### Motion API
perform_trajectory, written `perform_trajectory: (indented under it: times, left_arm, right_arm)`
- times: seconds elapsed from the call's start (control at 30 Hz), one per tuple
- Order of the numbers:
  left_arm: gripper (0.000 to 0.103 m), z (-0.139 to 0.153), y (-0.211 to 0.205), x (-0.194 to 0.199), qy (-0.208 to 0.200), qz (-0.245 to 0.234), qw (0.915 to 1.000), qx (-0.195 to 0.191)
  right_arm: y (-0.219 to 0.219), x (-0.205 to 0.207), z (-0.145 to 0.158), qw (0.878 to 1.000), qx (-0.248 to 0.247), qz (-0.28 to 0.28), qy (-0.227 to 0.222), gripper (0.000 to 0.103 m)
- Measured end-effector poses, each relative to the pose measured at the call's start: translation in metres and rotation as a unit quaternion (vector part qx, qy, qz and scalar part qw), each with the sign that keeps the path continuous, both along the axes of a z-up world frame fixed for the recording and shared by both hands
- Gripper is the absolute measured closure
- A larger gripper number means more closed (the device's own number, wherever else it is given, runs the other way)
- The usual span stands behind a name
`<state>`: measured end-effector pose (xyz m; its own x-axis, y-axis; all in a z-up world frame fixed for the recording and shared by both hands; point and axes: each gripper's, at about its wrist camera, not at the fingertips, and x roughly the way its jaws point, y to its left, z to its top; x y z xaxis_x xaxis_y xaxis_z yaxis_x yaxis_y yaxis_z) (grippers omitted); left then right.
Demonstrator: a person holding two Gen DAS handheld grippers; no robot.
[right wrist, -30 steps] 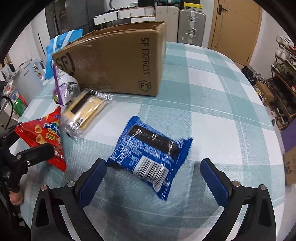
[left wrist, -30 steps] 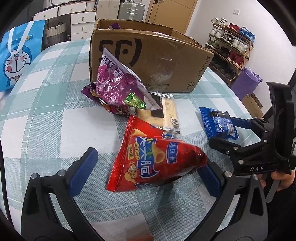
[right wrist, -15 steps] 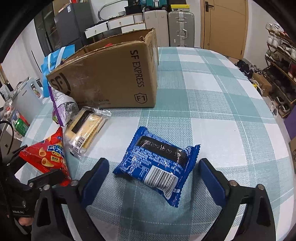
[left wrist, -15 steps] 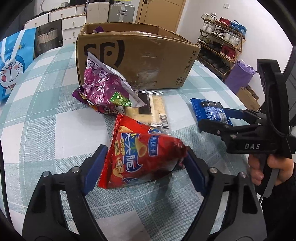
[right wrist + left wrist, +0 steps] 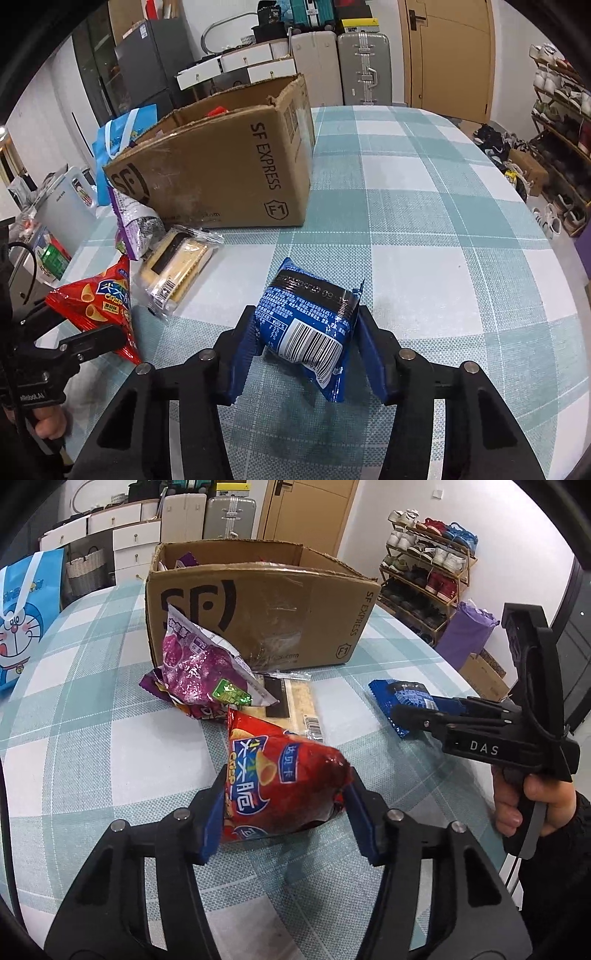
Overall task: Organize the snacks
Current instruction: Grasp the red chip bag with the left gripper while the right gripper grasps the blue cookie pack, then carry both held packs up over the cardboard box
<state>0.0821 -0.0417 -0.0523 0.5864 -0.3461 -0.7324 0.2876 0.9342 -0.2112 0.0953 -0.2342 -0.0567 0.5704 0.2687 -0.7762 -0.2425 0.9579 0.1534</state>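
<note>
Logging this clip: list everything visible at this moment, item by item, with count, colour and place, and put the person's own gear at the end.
red chip bag: 1, red, between the left gripper's pads, near edge of the table
blue biscuit pack: 1, blue with a barcode, between the right gripper's pads
purple snack bag: 1, purple and silver, leaning against the box front
cracker pack: 1, clear wrap with pale crackers, flat on the table beside the purple bag
cardboard box: 1, brown, open top, back of the table
table: 1, teal and white check cloth
shoe rack: 1, by the wall
suitcases: at least 2, grey and white, behind the table
left gripper: 1, black with blue pads, closed on the red chip bag
right gripper: 1, black with blue pads, closed on the blue biscuit pack
</note>
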Motion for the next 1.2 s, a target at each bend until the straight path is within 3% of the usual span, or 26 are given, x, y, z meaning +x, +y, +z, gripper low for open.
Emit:
perform_trajectory:
  times: [0.6, 1.2]
  left_arm:
    - [0.049, 0.027, 0.009, -0.015, -0.040, -0.002, 0.9990, -0.022]
    - [0.049, 0.077, 0.021, -0.032, -0.097, 0.019, 0.9949, -0.019]
  right_arm:
    - [0.004, -0.019, 0.034, 0.996, 0.045, 0.032, -0.072, 0.051]
    - [-0.002, -0.032, 0.072, 0.988, 0.085, 0.034, -0.124, 0.051]
